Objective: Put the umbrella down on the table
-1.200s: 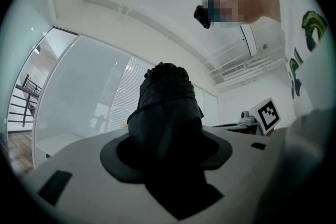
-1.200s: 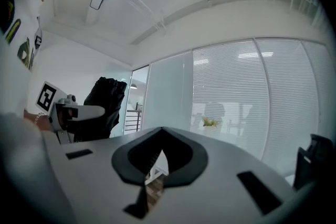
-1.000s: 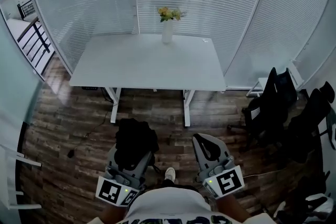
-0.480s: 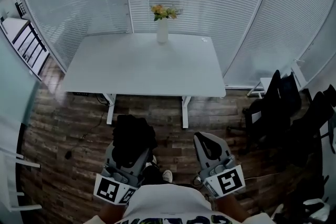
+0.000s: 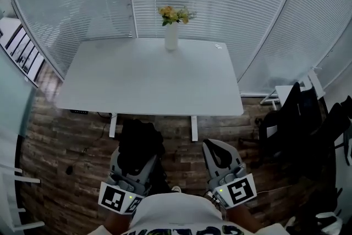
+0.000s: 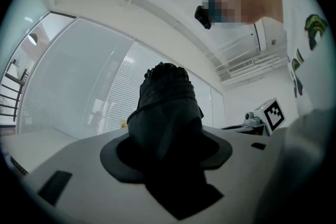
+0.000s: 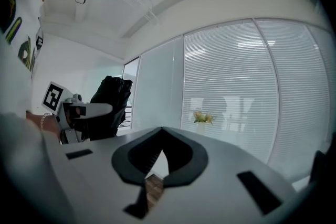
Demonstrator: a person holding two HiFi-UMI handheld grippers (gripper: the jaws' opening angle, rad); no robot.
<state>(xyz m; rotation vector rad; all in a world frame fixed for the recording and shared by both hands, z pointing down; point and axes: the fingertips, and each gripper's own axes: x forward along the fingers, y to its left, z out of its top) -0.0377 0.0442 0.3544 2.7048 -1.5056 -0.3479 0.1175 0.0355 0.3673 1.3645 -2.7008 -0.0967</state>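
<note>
1. The left gripper (image 5: pixel 136 161) had its jaws closed on the folded black umbrella (image 5: pixel 141 143), with no gap showing between them and the fabric.
2. In the left gripper view the umbrella stood upright between the 2 jaws and its bunched top rose well beyond their tips.
3. The umbrella hung over the wooden floor (image 5: pixel 66 173), short of the desk's near edge and not touching the desk (image 5: pixel 148 82).
4. In the head view it sat just in front of that near edge, a little left of its middle and close to the 2 desk legs.
5. The right gripper (image 5: pixel 219 152) was beside it, to the right and apart from the umbrella. Its jaws met at the tips with only a thin slit behind them, and they held nothing.
6. A white vase (image 5: pixel 171 37) of flowers (image 5: pixel 174 14) stood at the middle of the desk's far edge.
</note>
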